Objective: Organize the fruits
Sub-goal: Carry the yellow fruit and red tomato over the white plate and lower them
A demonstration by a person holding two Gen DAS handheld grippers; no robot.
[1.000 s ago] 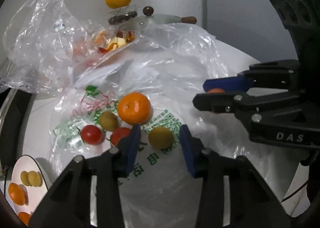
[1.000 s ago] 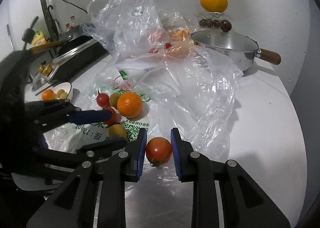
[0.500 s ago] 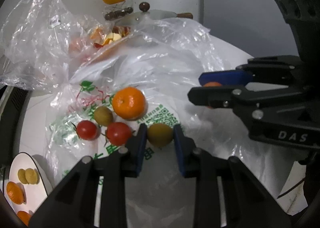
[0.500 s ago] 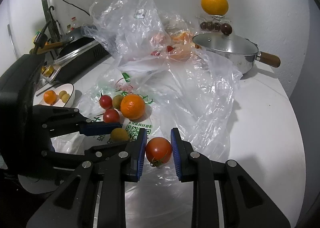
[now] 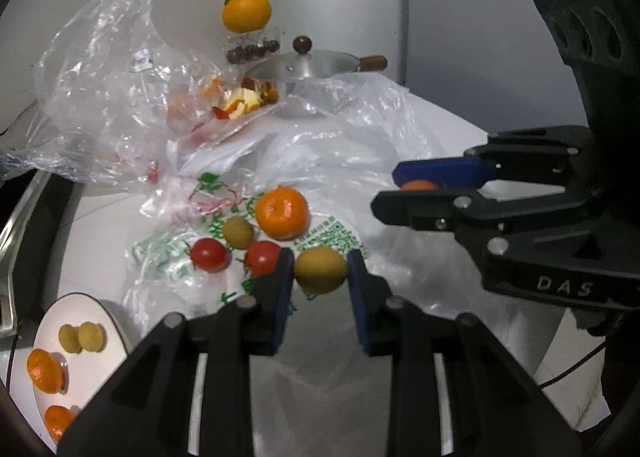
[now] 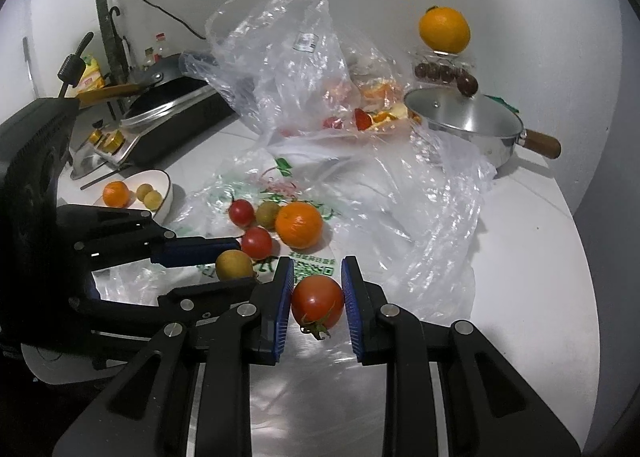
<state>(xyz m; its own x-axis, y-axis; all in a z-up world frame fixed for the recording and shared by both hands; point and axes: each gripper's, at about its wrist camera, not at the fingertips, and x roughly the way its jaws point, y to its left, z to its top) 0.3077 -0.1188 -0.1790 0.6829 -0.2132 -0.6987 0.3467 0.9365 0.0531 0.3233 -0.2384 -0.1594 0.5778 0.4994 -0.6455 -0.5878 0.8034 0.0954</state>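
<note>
My left gripper (image 5: 320,275) is shut on a small yellow-green fruit (image 5: 320,269) and holds it just above the printed plastic bag (image 5: 224,213). My right gripper (image 6: 317,301) is shut on a red tomato (image 6: 317,301) with a green stem. Left on the bag are an orange (image 5: 282,212), a second yellow-green fruit (image 5: 237,232) and two red tomatoes (image 5: 210,255) (image 5: 262,257). The right gripper (image 5: 416,187) crosses the left wrist view from the right. In the right wrist view the left gripper (image 6: 234,265) reaches in from the left with its fruit (image 6: 234,264).
A white bowl (image 5: 108,327) (image 6: 166,185) at the left holds oranges and yellow-green fruits. Crumpled clear bags (image 6: 280,57) with more fruit lie behind. A lidded steel pan (image 6: 464,125) with a wooden handle stands at the back, an orange (image 6: 444,29) on a box behind it. A stove (image 6: 160,125) stands far left.
The left gripper's jaws closed on the yellow-green fruit and lifted it off the bag. The right gripper rose slightly with its tomato still held.
</note>
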